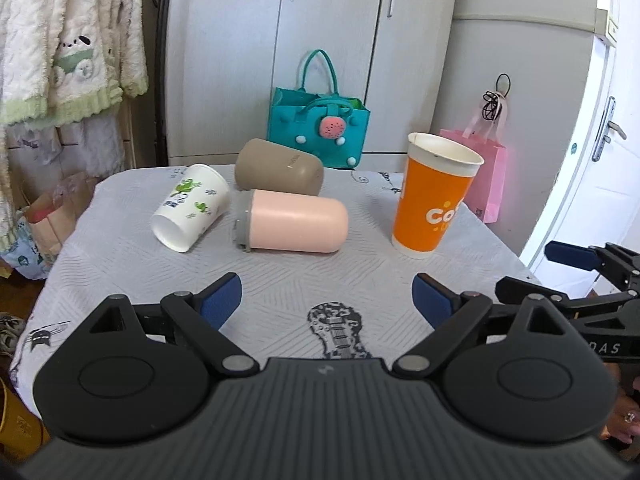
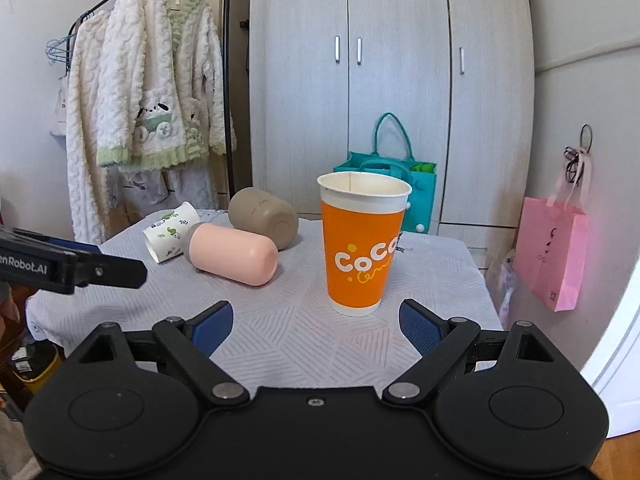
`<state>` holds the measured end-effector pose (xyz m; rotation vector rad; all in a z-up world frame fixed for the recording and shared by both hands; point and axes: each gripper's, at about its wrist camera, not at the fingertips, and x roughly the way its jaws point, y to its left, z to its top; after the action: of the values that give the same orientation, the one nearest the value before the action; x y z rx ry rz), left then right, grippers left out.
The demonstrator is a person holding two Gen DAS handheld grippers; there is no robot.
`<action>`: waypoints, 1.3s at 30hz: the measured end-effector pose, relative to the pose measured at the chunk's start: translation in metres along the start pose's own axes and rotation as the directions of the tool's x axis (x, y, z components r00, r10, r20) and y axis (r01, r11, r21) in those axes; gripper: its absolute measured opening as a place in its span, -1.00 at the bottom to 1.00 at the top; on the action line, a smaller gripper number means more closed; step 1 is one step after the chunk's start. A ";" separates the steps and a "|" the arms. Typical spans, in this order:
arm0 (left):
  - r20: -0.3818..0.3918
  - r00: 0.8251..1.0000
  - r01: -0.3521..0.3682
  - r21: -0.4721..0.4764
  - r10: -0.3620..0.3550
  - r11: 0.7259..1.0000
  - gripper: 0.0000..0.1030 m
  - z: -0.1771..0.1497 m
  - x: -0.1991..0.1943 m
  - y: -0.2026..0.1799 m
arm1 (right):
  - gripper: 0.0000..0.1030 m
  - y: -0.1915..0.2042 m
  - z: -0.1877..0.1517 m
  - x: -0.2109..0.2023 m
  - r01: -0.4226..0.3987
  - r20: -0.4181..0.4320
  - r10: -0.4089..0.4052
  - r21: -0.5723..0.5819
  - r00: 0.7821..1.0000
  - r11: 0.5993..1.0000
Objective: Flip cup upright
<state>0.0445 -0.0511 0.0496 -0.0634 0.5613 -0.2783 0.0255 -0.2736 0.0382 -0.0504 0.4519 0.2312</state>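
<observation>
An orange paper cup stands upright on the table; it also shows in the right wrist view. A pink cup, a beige cup and a white paper cup with green prints lie on their sides. My left gripper is open and empty, short of the pink cup. My right gripper is open and empty, just short of the orange cup.
The table has a pale patterned cloth. A teal bag stands behind it by the wardrobe. A pink bag hangs on the right. Robes hang at the left. The other gripper is at the right edge.
</observation>
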 end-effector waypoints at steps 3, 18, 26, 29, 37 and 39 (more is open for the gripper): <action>-0.007 1.000 -0.004 -0.005 0.004 1.000 0.86 -0.003 -0.004 0.002 | 0.93 0.004 0.000 -0.002 0.027 -0.003 -0.027 0.016 1.000 1.000; -0.013 0.994 -0.111 -0.015 0.111 0.994 1.00 -0.014 -0.011 0.003 | 1.00 0.017 -0.002 -0.022 0.138 0.018 -0.140 0.076 0.990 0.987; -0.014 0.980 -0.197 -0.006 0.197 0.980 1.00 -0.018 -0.017 0.002 | 1.00 0.020 -0.005 -0.025 0.178 -0.013 -0.178 0.095 0.984 0.979; -0.031 0.974 -0.226 0.014 0.226 0.974 1.00 -0.017 -0.018 0.000 | 1.00 0.023 -0.006 -0.024 0.190 -0.023 -0.188 0.092 0.982 0.977; 0.013 0.979 -0.205 0.013 0.204 0.979 1.00 -0.021 -0.030 -0.003 | 1.00 0.025 -0.010 -0.020 0.228 -0.041 -0.225 0.133 0.974 0.965; 0.018 0.977 -0.212 0.013 0.211 0.977 1.00 -0.022 -0.031 -0.002 | 1.00 0.025 -0.011 -0.019 0.238 -0.045 -0.234 0.145 0.971 0.960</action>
<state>0.0075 -0.0437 0.0474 0.0088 0.5446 -0.0744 -0.0018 -0.2548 0.0371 0.0394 0.4848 -0.0388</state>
